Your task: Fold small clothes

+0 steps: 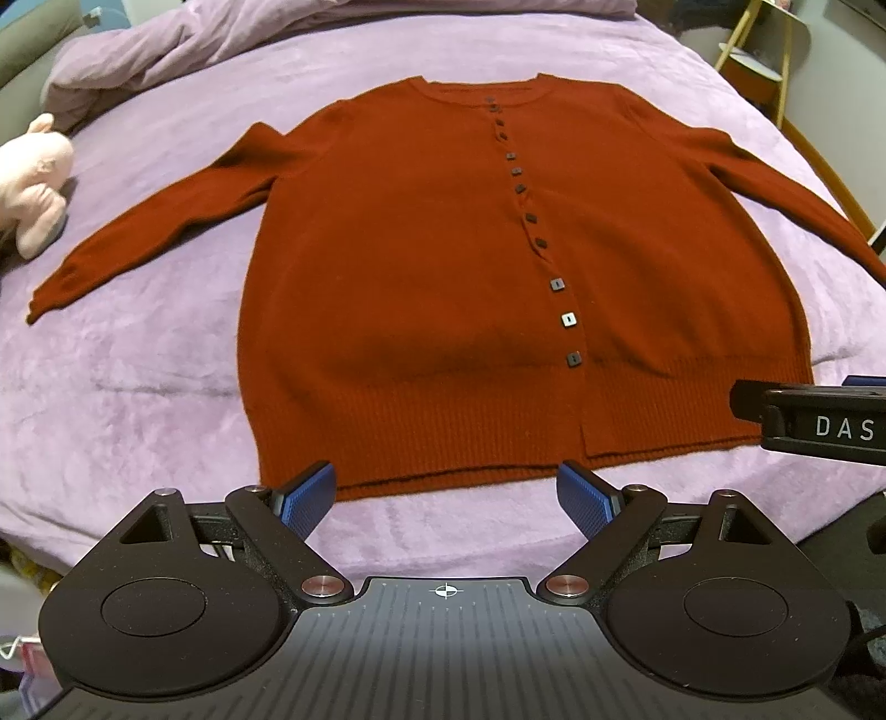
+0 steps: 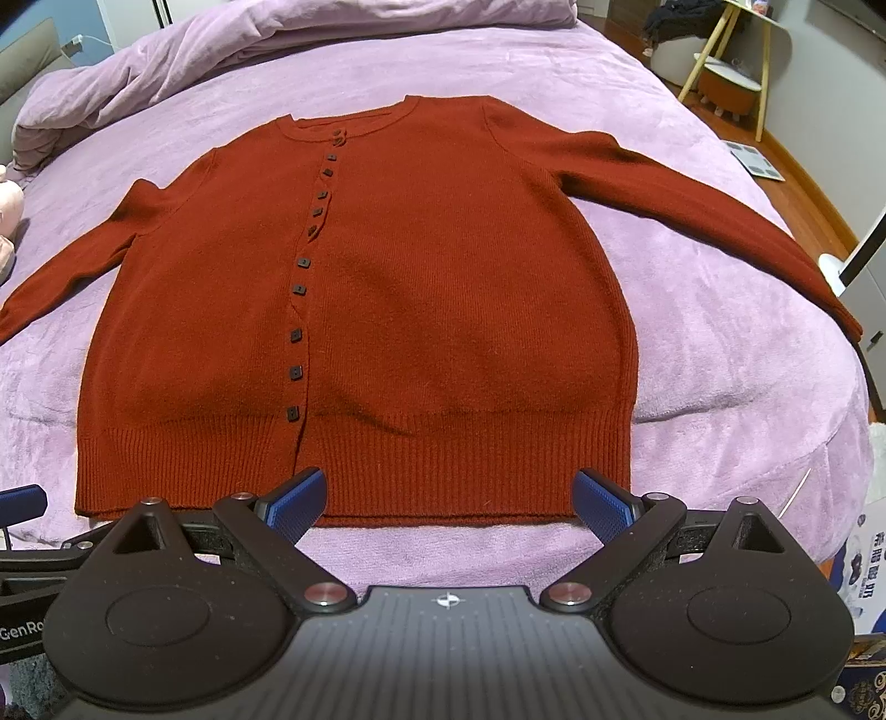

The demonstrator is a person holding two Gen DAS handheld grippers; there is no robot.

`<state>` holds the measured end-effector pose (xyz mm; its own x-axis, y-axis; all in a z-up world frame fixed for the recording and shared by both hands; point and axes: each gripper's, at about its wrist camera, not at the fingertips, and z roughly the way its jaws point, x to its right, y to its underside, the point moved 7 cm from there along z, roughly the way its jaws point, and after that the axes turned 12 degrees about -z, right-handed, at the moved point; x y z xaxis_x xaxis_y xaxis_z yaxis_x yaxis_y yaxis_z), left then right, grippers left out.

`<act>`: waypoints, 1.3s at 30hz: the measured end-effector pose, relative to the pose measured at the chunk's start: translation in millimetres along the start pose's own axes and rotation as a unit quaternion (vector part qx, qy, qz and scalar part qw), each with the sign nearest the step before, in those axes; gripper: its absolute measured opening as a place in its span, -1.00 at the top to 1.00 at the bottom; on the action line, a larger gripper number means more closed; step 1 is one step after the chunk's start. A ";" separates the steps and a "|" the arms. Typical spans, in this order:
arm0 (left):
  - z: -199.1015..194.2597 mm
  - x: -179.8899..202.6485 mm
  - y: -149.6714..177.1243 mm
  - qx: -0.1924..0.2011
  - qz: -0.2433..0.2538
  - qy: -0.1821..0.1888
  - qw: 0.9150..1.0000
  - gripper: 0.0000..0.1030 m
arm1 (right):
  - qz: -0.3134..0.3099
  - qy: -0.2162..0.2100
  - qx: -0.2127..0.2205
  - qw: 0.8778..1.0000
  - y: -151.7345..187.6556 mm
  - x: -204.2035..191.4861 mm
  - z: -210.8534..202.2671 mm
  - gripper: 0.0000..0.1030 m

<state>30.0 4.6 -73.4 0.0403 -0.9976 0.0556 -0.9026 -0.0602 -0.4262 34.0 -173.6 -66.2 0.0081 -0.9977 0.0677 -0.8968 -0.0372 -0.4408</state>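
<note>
The red cardigan (image 1: 443, 266) is laid flat and buttoned on the purple bedspread (image 1: 138, 399), sleeves spread outward, ready for folding. The left gripper (image 1: 446, 495) and right gripper (image 2: 448, 501) are held just short of its hem, jaws spread, apparently touching nothing.

Both views are taken from low over the near edge of the bed (image 1: 138, 387), facing toward its far end; the left wrist view is set further left, so that the cardigan (image 1: 443, 277) is seen with its button line right of centre; the right wrist view is set further right, with the cardigan (image 2: 387, 304) shifted left; the hem is held close before each lens; the whole garment, the purple cover and the bunched duvet (image 2: 221, 39) are shared by both.
</note>
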 end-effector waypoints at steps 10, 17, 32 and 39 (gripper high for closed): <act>1.1 0.2 -0.3 -0.004 -0.001 0.001 1.000 -0.77 | 0.001 0.000 0.000 1.000 -0.9 1.1 0.3 -0.86; 2.9 0.3 0.8 -0.008 -0.003 0.003 1.000 -0.77 | 0.001 -0.001 -0.003 1.000 -0.8 0.9 1.9 -0.86; 5.0 0.9 0.3 -0.012 -0.003 0.003 1.000 -0.77 | 0.003 -0.003 -0.006 1.000 0.1 1.2 5.6 -0.86; 7.2 0.4 -0.1 -0.015 -0.004 0.002 1.000 -0.77 | 0.005 -0.007 -0.008 1.000 0.1 1.7 7.2 -0.86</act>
<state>33.2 4.0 -79.9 0.0461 -0.9970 0.0628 -0.9148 -0.0674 -0.3984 37.1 -175.7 -72.6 0.0047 -0.9987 0.0515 -0.9038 -0.0263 -0.4272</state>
